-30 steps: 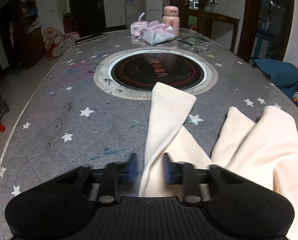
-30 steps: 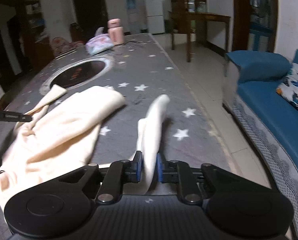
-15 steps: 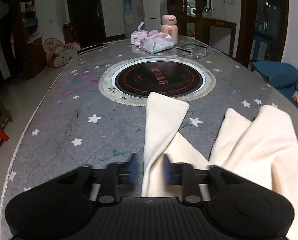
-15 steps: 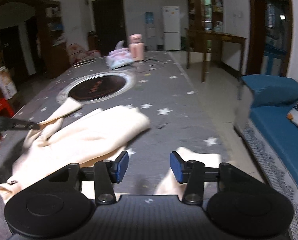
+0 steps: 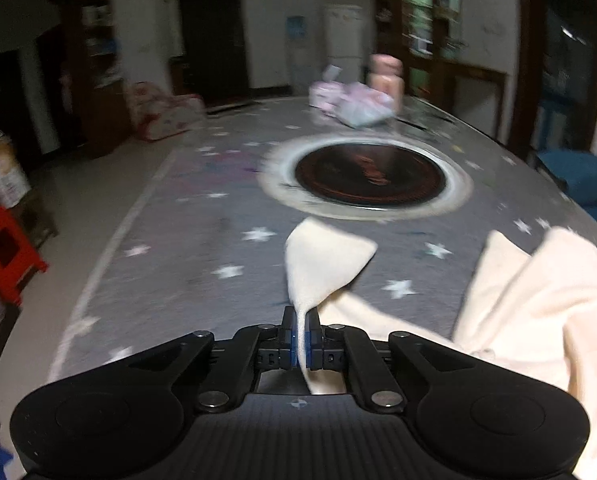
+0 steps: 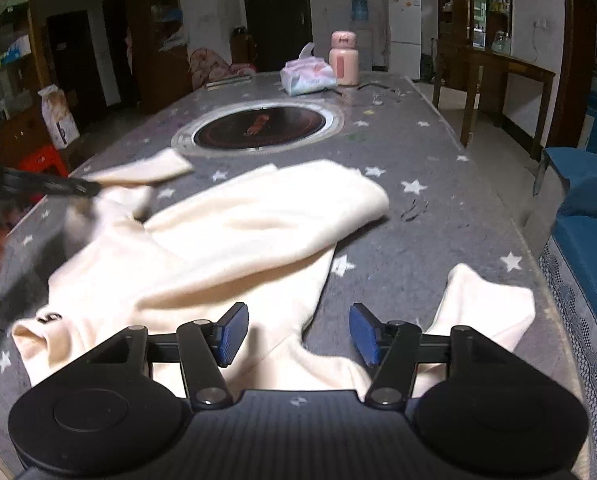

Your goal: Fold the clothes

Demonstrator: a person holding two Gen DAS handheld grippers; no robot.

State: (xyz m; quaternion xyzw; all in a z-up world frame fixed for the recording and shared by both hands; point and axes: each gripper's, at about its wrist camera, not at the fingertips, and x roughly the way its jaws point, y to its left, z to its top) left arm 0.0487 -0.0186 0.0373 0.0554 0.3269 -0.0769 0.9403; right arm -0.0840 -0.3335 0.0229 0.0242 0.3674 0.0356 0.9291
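Note:
A cream sweater (image 6: 234, 236) lies spread on the grey star-print table (image 6: 426, 216). My left gripper (image 5: 300, 340) is shut on its left sleeve (image 5: 322, 268), whose cuff end hangs lifted in front of it; this gripper also shows at the far left of the right wrist view (image 6: 74, 188). My right gripper (image 6: 296, 334) is open and empty, above the sweater's near edge. The right sleeve (image 6: 486, 304) lies flat on the table by the right edge. The sweater body also shows at the right of the left wrist view (image 5: 538, 300).
A round hotplate (image 6: 260, 126) is set into the table's middle. A pink bottle (image 6: 343, 58) and a tissue pack (image 6: 308, 76) stand at the far end. A blue sofa (image 6: 590, 216) is to the right, a red stool (image 5: 6, 252) to the left.
My left gripper has shut on the left sleeve and lifted it. My right gripper let go of the right sleeve, opened wide and moved back; the sleeve now lies on the table.

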